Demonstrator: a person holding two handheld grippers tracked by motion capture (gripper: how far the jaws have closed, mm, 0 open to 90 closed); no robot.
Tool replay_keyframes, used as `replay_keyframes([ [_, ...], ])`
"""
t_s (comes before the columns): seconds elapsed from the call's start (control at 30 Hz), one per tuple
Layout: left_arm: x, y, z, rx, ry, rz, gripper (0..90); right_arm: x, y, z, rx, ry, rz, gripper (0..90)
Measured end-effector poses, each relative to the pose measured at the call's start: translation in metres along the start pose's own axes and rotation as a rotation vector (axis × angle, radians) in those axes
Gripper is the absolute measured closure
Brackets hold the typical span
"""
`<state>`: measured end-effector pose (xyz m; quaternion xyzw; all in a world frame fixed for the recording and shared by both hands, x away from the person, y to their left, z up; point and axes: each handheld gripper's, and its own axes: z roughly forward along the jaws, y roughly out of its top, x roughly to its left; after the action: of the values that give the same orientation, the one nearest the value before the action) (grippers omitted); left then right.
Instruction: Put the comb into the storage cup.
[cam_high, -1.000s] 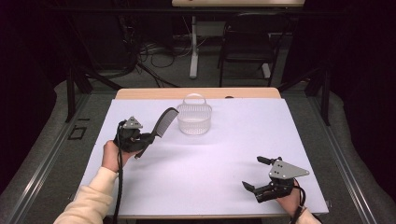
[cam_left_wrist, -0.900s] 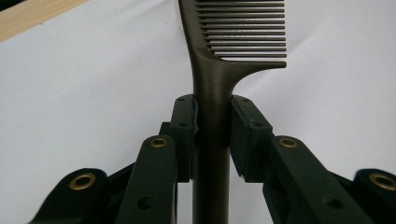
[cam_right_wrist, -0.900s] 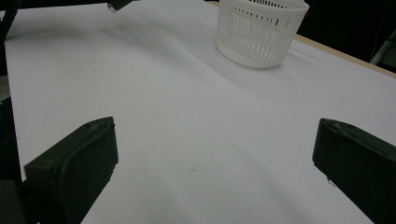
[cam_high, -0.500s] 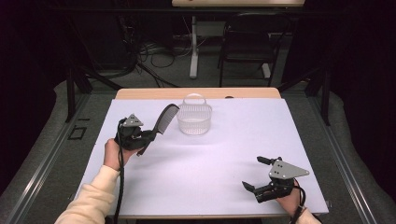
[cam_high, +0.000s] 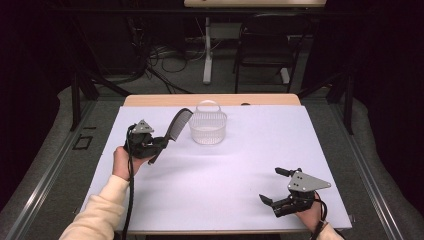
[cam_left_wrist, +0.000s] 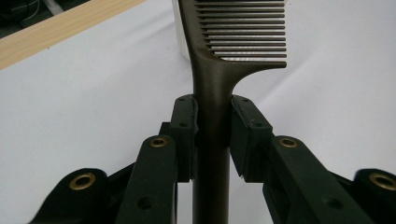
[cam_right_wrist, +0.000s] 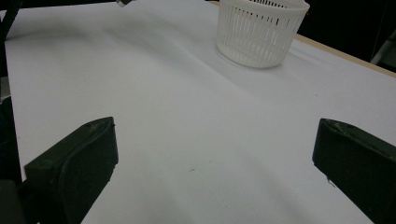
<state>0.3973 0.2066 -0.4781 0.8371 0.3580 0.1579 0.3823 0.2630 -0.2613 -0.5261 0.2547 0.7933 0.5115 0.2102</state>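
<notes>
1. Since a second ago, little has moved: the left gripper (cam_high: 159, 145) holds about the same spot on the left of the surface (cam_high: 240, 165), and the comb (cam_high: 176, 128) has tipped only slightly nearer the basket (cam_high: 208, 128). The right gripper (cam_high: 276, 187) has stayed put.
2. Left gripper: raised off the surface in the person's left hand (cam_high: 122, 161), jaws clamped on the comb's handle. The left gripper view shows both pads pressed against the handle just below the point where the teeth begin.
3. Comb: dark, lifted clear of the surface, slanting up and away from the person. Its toothed end lies just beside the basket's left rim; whether it touches, I cannot tell.
4. Basket: small, white, slotted plastic, with a thin hoop handle upright. It stands on the far middle part of the surface, near the wooden edge (cam_high: 165, 100).
5. Right gripper: low at the near right of the surface, well apart from the basket and comb. Jaws stand wide apart with nothing between them; the right gripper view shows bare white surface between the two pads and the basket beyond.
6. A cream sleeve (cam_high: 100, 215) covers the left forearm; a cable (cam_high: 131, 195) trails along it.
</notes>
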Motion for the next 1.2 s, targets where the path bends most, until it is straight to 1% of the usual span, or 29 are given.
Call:
replay_keyframes([
  [0.3,0.001,0.007,0.001,-0.018,0.005,-0.001,72.2,0.0,0.0,0.0,0.001,0.0,-0.001,0.0],
  [0.7,0.002,0.014,0.002,-0.025,0.001,0.002,72.2,0.0,0.0,0.0,0.0,0.0,-0.002,0.0],
  [1.2,0.005,0.023,0.002,-0.036,0.009,0.002,72.2,0.0,0.0,0.0,0.003,0.001,-0.002,0.0],
])
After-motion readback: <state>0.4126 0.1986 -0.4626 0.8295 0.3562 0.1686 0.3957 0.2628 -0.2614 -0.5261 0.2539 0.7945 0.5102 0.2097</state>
